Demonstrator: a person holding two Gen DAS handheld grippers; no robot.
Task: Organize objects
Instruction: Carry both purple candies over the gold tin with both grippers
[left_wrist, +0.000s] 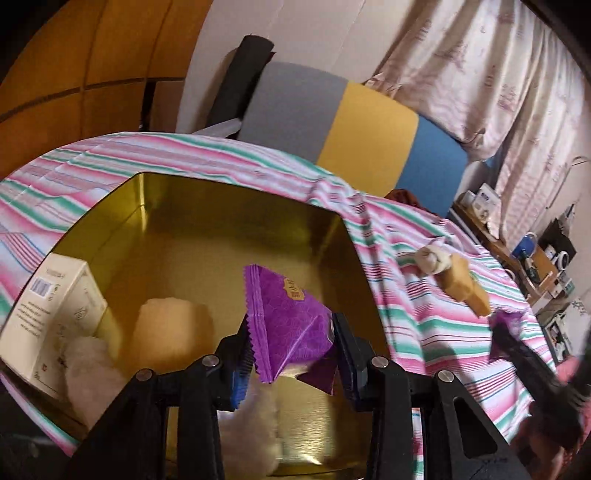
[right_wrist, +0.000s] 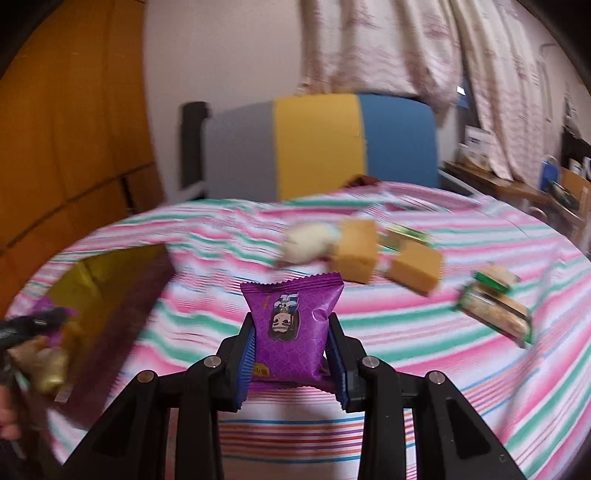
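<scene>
Taking the gold tin (left_wrist: 229, 229) as the landmark and going left to right: a white carton (left_wrist: 48, 317) with a barcode is leaning against the tin's left inner wall, with a fluffy white lump (left_wrist: 88, 365) at its foot and a pale yellow spongy block (left_wrist: 170, 325) beside that, all sitting on the shiny brushed-metal floor. Above the tin's middle, the left gripper (left_wrist: 291, 343) is clamping a glossy purple snack packet (left_wrist: 288, 325), crinkle-edged and folded to a point, between its blue ribbed pads. The tin is resting on a striped pink, green and white cloth (left_wrist: 424, 325).

To the right of the tin, out on the cloth, the right gripper (right_wrist: 291, 350) is pinching a second purple packet (right_wrist: 291, 328), puffy, with a cartoon figure printed upside down. Further right are lying a white knotted lump (right_wrist: 306, 240), two tan cake-like blocks (right_wrist: 354, 251) and green-edged wrapped bars (right_wrist: 495, 314).

Only the left wrist view is showing the tin's contents; only the right wrist view, heavily blurred, is showing the green-edged bars.
</scene>
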